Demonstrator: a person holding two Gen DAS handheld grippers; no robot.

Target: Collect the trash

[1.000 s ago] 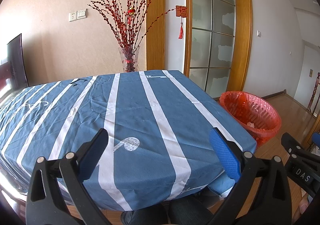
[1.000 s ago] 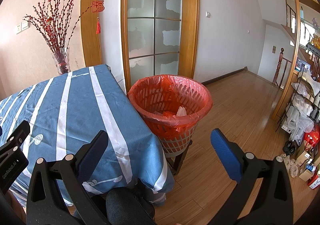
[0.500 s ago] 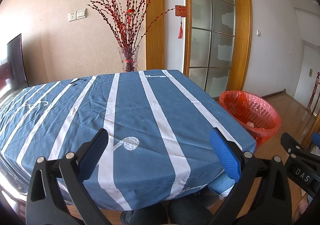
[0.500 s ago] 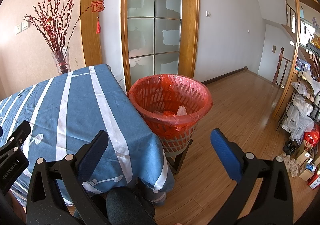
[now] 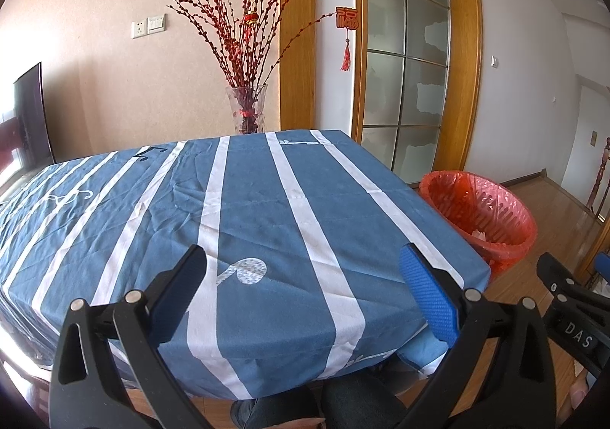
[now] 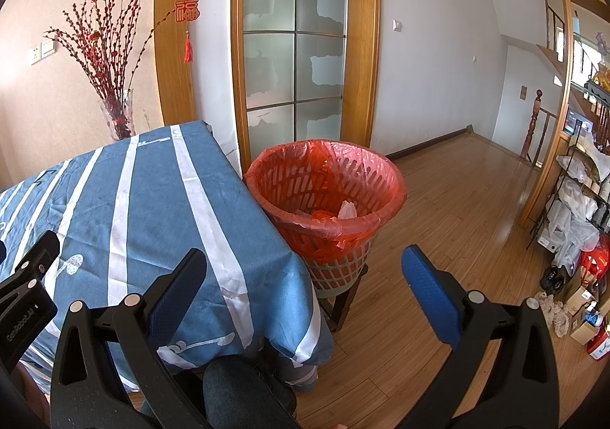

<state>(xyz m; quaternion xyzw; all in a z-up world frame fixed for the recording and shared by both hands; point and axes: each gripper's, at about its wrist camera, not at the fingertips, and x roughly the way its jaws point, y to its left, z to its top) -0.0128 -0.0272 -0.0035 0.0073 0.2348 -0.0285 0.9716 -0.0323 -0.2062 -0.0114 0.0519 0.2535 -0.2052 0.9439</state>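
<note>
A trash basket lined with a red bag (image 6: 324, 192) stands on a small stand by the table's right side; it also shows in the left wrist view (image 5: 480, 215). White and red scraps (image 6: 345, 210) lie inside it. My left gripper (image 5: 305, 276) is open and empty, held over the near edge of the blue striped tablecloth (image 5: 248, 208). My right gripper (image 6: 305, 276) is open and empty, held in front of the basket and the table's corner. No loose trash shows on the cloth.
A glass vase of red branches (image 5: 248, 109) stands at the table's far edge. A wood-framed glass door (image 6: 295, 48) is behind the basket. Wooden floor (image 6: 457, 208) lies to the right. A shelf with bags and boxes (image 6: 575, 219) stands far right.
</note>
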